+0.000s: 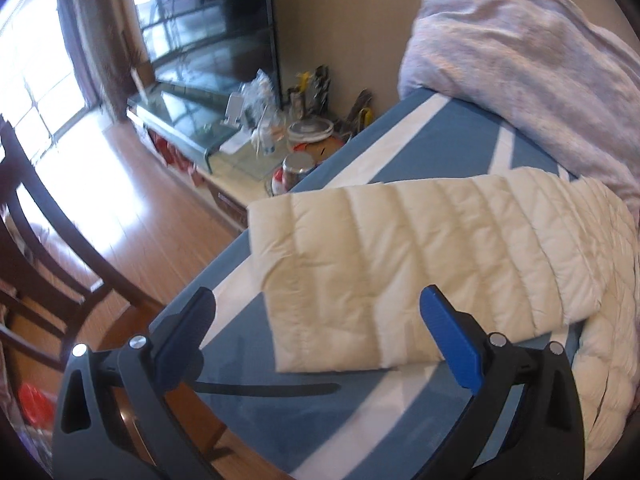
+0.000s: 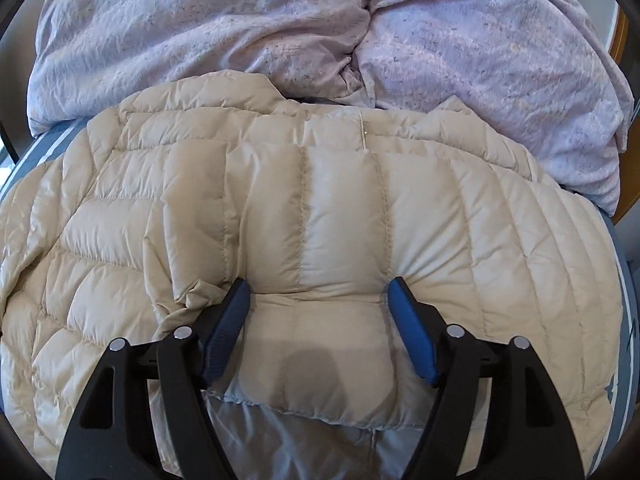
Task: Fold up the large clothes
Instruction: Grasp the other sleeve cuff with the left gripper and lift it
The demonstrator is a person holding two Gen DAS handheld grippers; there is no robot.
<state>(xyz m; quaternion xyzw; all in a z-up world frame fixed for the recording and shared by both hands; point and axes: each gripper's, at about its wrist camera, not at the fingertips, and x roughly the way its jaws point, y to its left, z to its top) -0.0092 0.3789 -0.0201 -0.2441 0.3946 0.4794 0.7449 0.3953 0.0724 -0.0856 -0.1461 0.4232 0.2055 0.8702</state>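
A cream quilted down jacket [image 2: 320, 216] lies on the bed. In the left wrist view one sleeve [image 1: 384, 264] stretches flat across the blue and white striped sheet [image 1: 452, 136]. My left gripper [image 1: 316, 304] is open and empty, hovering just above the sleeve's cuff end. My right gripper [image 2: 318, 292] has its jaws wide, straddling a puffy fold of the jacket [image 2: 320, 320] with the fabric bulging between the blue fingers [image 2: 412, 336]; the pads press against the fold's sides but stand far apart.
A rumpled lilac duvet [image 2: 360, 32] is heaped along the far side of the bed, touching the jacket. Left of the bed are a wooden floor [image 1: 132, 216], a glass TV stand [image 1: 188, 120] with clutter, and a dark wooden chair [image 1: 48, 240].
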